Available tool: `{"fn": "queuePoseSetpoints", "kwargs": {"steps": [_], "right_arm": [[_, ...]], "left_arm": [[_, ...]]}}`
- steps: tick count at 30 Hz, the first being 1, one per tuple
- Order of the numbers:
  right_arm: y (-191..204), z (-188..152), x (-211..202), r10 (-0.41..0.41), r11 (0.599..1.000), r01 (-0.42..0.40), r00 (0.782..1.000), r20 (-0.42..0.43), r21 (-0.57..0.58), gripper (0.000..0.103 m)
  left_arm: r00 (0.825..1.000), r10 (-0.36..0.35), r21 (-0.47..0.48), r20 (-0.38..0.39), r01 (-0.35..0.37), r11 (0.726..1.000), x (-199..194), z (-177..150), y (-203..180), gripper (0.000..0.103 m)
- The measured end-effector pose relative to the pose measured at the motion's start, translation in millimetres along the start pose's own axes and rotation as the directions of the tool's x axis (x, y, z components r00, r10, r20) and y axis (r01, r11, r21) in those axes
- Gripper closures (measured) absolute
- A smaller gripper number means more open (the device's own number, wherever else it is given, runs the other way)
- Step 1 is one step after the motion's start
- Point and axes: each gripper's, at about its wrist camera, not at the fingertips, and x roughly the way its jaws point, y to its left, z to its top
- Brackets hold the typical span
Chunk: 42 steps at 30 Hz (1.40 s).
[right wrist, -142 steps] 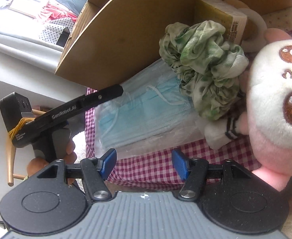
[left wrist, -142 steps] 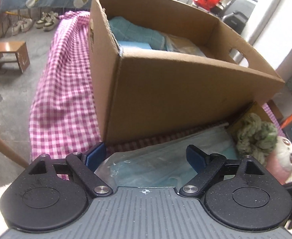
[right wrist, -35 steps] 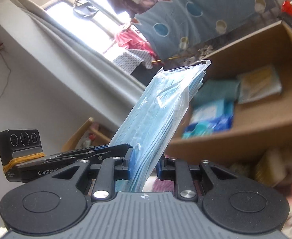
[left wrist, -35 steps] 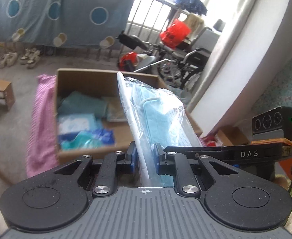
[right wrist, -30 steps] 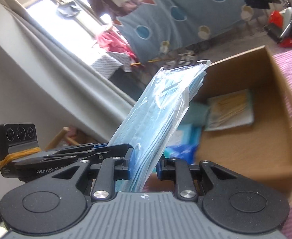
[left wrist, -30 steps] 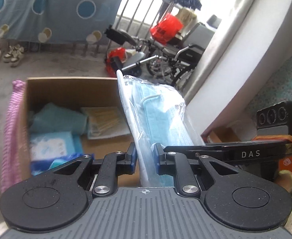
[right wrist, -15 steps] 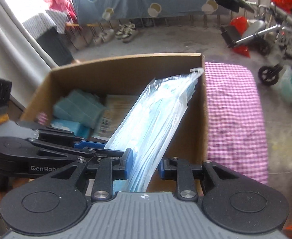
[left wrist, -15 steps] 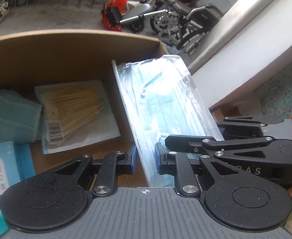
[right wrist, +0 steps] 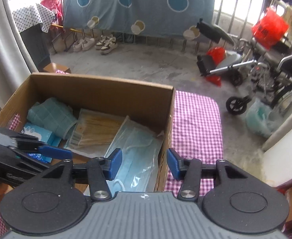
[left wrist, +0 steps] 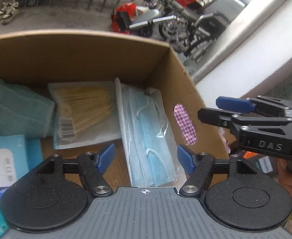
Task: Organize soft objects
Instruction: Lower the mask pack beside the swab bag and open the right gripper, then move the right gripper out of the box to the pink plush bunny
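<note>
- One bagged pack of blue face masks [left wrist: 146, 135] lies inside one cardboard box [left wrist: 82, 55], frame centre, against its right wall.
- Left gripper [left wrist: 146, 157] and right gripper [right wrist: 144, 164], angled downward: jaws opening, pads clear of the pack.

The letters "DAS" stand in grey on the black side of the right gripper [left wrist: 221, 109].

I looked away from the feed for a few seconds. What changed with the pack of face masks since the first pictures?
The pack of face masks went from the checked cloth in front of the cardboard box up between both claws and into the box's right end. The left claw and right claw let go; their jaws are opening. The towel and tissues stayed put.
</note>
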Motion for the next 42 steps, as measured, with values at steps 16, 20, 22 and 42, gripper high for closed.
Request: {"fn": "queuePoseSetpoints", "kwargs": {"steps": [16,20,22,42], "right_arm": [[82.0,-3.0,105.0,0.261,0.959,-0.282,0.884,-0.389,0.004,0.056],[71.8,-18.2,126.3,0.208,0.977,-0.207,0.858,-0.47,0.055,0.057],[65.3,-19.8,123.5,0.224,0.974,-0.204,0.859,-0.461,0.095,0.057],[11.2,-166.7,-174.8,0.45,0.802,-0.514,0.855,0.258,0.305,0.021]], "left_arm": [[0.907,0.06,-0.065,0.416,-0.036,0.997,-181.9,-77.5,42.3,0.001],[0.899,0.092,-0.107,0.429,-0.051,0.993,-202.1,-101.1,66.2,0.001],[0.892,0.114,-0.131,0.438,-0.062,0.989,-208.6,-111.2,75.8,0.001],[0.936,-0.02,0.025,0.352,0.012,1.0,-200.0,-161.8,28.1,0.001]]}}
